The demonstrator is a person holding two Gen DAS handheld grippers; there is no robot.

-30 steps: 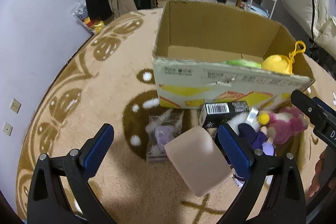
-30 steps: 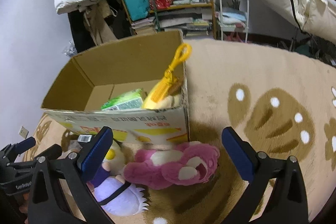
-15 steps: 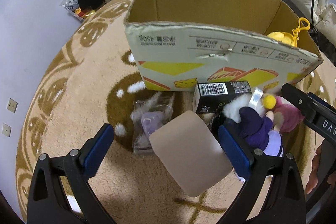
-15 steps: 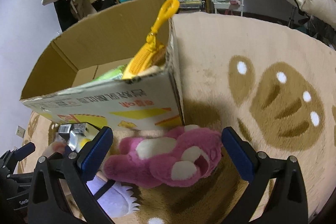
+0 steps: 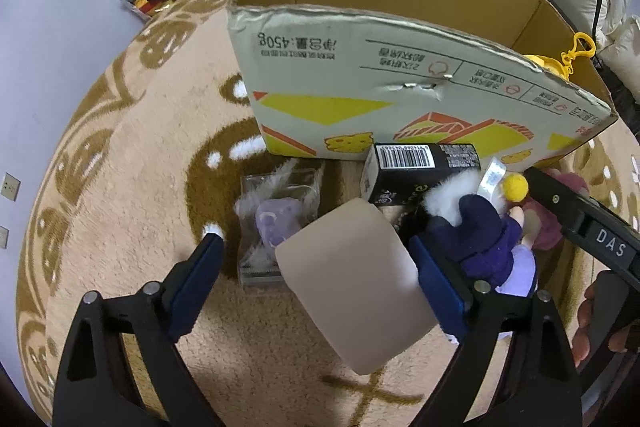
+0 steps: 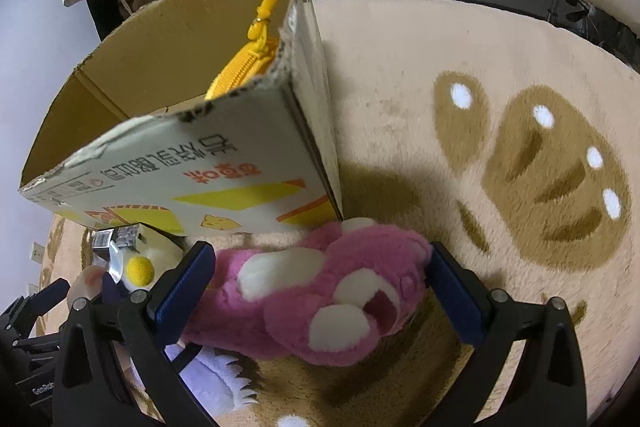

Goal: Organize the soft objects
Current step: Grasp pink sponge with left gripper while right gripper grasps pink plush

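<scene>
Straddling: right gripper (image 6: 320,283), jaws wide, around pink plush bear (image 6: 320,291) on rug (image 6: 500,67)
Left gripper (image 5: 316,287): wide, over beige pad (image 5: 352,291)
Cardboard box (image 5: 400,83): just behind both

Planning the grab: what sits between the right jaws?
The pink plush bear, lying on the rug beside the cardboard box, in the right wrist view.

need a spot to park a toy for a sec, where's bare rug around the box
Bare rug lies right of the cardboard box, beyond the pink plush bear, and left of the box past the clear bag. Along the box's front it is crowded: black carton, beige pad, purple doll.
</scene>
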